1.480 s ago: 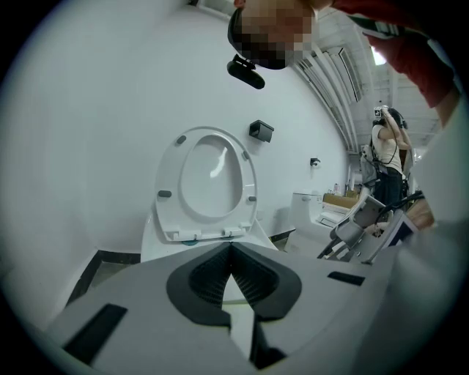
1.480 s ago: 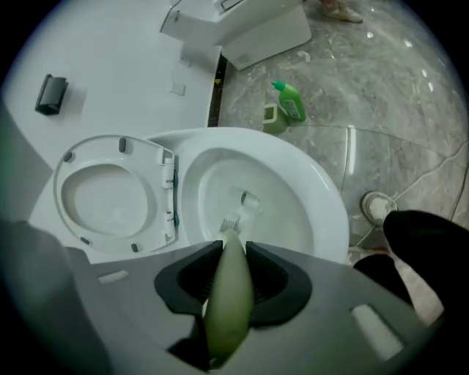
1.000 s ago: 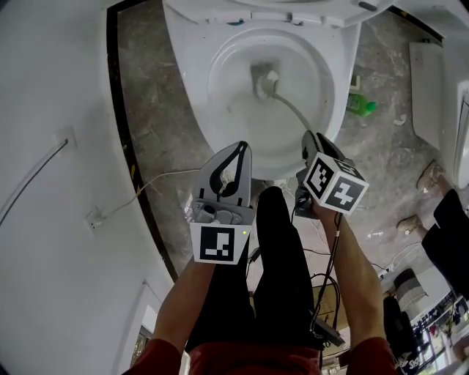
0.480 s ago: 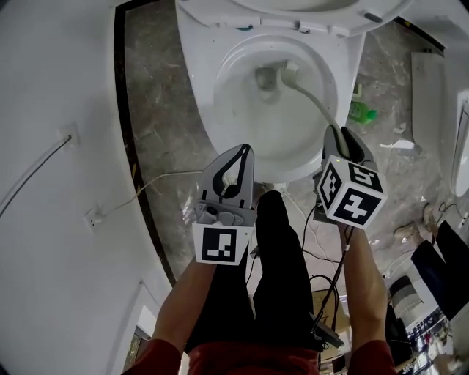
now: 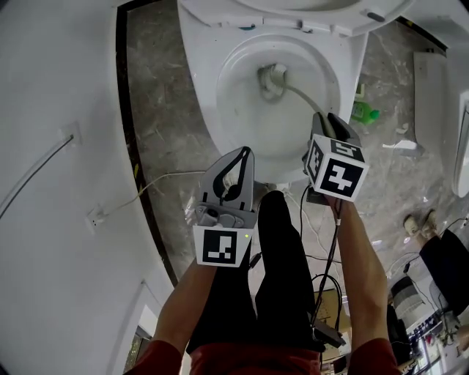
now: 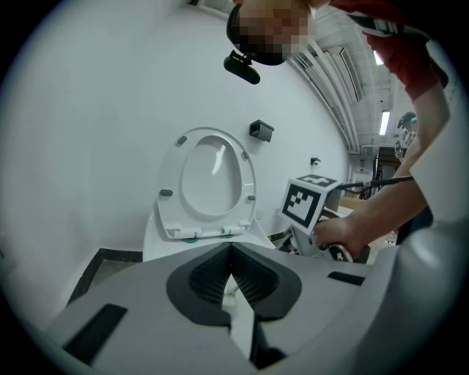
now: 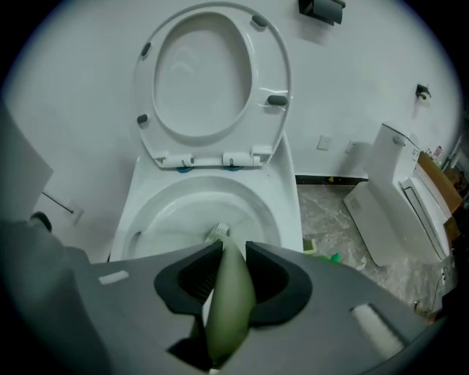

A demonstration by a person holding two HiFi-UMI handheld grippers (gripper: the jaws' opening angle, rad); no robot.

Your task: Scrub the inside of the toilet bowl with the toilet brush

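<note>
Cable (image 5: 157, 182) and green bottle (image 5: 363, 112) flank toilet bowl (image 5: 202, 95); toilet brush (image 5: 272, 76) inside.

R claw (image 7: 233, 247) on toilet brush (image 7: 229, 300)

Grey marble floor (image 5: 154, 110) carries 1 toilet (image 5: 199, 84), a white cable (image 5: 176, 174), perhaps a green bottle (image 5: 364, 112).

toilet seat (image 5: 330, 22) cut off at top, brush handle (image 5: 302, 97) end hidden btwn right gripper (image 7: 233, 253) jaws
</note>
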